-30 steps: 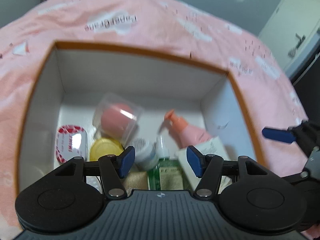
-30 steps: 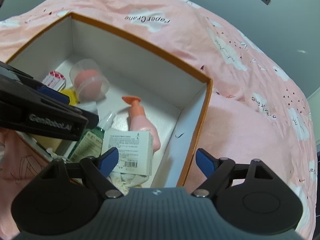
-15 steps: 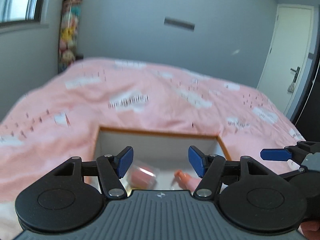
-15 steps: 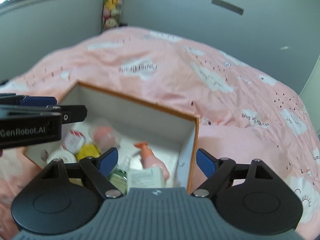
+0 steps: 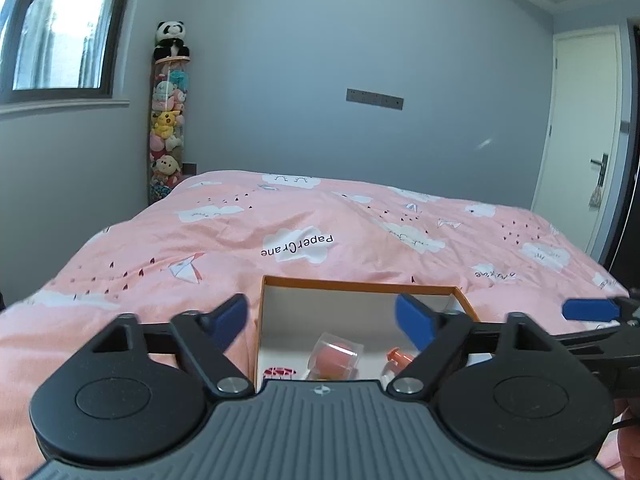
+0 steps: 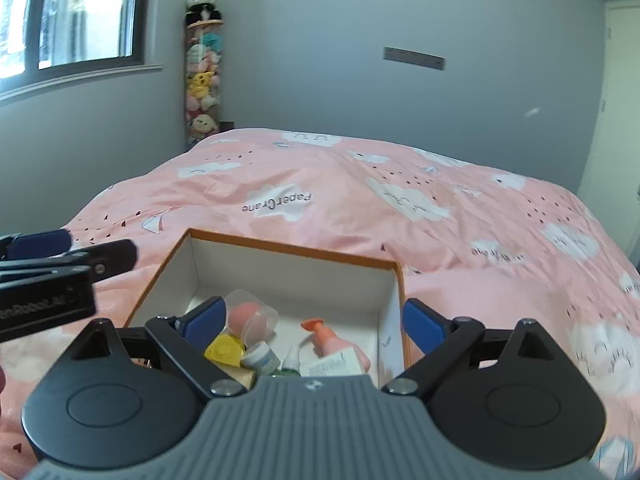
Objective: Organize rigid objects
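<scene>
**Me:** Both pairs of blue fingers are spread wide with nothing between them. My left gripper [image 5: 322, 316] and right gripper [image 6: 316, 322] hang above the near edge of the orange-rimmed white cardboard box [image 6: 294, 249].

**You:** Where are the things you were sorting?

**Me:** All inside the box: a clear plastic cup holding a pink sponge [image 6: 251, 316], a round yellow tin [image 6: 225, 350], a small white jar [image 6: 262, 356], a green spray bottle [image 6: 291, 362], a pink pump bottle with an orange nozzle [image 6: 330, 338], a white printed carton [image 6: 334, 366] and, in the left view, a red-and-white patterned tin [image 5: 280, 371].

**You:** What changed?

**Me:** A second ago both cameras looked straight down into the box; now they are raised and level, so I have pulled back. I judge the tidying finished or nearly so.

**You:** And around it?

**Me:** The box sits on a pink cloud-print duvet [image 5: 360, 224]. Beyond are grey walls, a window [image 6: 76, 12], a tall clear tube of plush toys [image 5: 167, 128] and a white door [image 5: 582, 136].
</scene>
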### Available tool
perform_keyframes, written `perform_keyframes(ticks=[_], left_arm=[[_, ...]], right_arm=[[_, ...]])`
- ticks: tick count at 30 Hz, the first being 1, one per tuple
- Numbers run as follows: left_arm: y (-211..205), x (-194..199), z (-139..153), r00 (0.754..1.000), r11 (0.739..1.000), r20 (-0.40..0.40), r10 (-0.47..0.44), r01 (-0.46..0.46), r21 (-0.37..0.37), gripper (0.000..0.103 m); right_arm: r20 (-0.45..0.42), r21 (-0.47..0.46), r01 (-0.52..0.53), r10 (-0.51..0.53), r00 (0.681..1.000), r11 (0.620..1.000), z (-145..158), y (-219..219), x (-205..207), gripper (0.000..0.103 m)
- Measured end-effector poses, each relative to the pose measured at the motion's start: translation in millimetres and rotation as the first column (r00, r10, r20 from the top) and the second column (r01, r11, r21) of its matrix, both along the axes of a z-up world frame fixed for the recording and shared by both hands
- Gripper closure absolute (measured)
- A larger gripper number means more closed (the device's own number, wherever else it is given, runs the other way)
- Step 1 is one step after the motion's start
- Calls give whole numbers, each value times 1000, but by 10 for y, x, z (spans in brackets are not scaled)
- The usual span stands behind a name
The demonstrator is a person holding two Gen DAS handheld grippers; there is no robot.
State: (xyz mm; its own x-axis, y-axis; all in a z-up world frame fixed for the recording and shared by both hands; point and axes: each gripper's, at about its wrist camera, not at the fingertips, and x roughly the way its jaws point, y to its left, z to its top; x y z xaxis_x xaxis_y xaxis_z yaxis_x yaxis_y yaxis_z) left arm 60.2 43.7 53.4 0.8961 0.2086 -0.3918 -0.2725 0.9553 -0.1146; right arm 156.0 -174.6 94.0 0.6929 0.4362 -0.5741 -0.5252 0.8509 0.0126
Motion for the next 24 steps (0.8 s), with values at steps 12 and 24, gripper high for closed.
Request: perform_keyframes(ticks=[12, 24], left_arm=[[-118, -348, -410, 986, 1000, -166, -11, 13, 13, 0], [-205, -323, -665, 955, 999, -295, -27, 19, -29, 0]], right_arm=[[-7, -32, 59, -60, 998, 998, -233, -276, -556, 7], [-148, -4, 75, -75, 986, 997, -527, -367, -498, 5]])
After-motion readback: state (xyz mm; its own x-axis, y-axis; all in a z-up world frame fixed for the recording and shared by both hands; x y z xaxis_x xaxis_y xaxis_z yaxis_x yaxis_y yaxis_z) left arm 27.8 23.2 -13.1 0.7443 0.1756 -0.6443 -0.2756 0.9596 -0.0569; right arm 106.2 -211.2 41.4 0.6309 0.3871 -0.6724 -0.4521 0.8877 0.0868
